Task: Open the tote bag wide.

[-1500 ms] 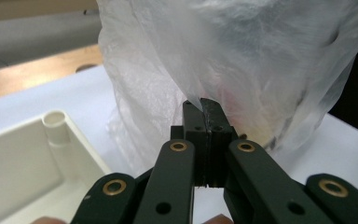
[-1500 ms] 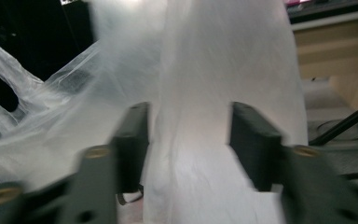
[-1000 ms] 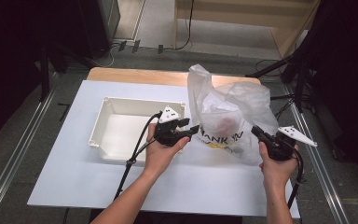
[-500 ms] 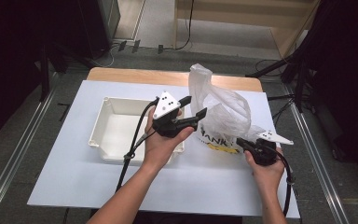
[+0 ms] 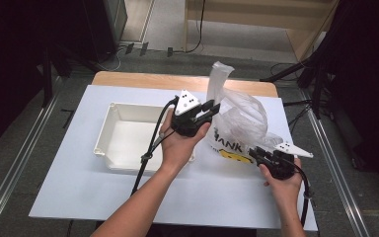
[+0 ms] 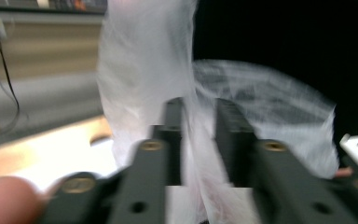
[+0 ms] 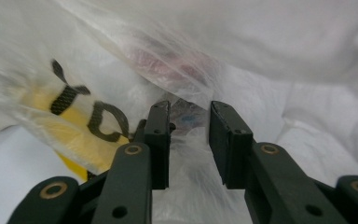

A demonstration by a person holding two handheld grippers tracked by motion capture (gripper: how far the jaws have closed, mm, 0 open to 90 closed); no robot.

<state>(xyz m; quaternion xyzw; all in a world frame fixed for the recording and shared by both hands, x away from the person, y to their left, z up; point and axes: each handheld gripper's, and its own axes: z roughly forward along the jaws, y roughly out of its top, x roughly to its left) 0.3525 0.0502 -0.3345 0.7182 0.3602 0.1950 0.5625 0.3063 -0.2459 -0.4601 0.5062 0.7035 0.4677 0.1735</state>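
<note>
A thin white plastic bag (image 5: 242,118) with black and yellow print lies on the white table, one handle standing up. My left gripper (image 5: 212,107) is raised at the bag's left edge. In the left gripper view its jaws have just been closing, and the bag's film (image 6: 144,70) runs pinched between them (image 6: 198,135). My right gripper (image 5: 254,153) sits low at the bag's near right corner. Its jaws (image 7: 189,140) have just been opening and stand apart, with crumpled film (image 7: 261,46) and something reddish inside the bag ahead of them.
A shallow white tray (image 5: 109,129) stands to the left of the bag, under my left forearm. The white tabletop (image 5: 79,197) ends at metal rails on both sides. A wooden strip (image 5: 143,79) runs along the far edge.
My left gripper rose toward the bag's left edge and closed on its film. My right hand came down and in to the bag's near corner, and its jaws parted.
</note>
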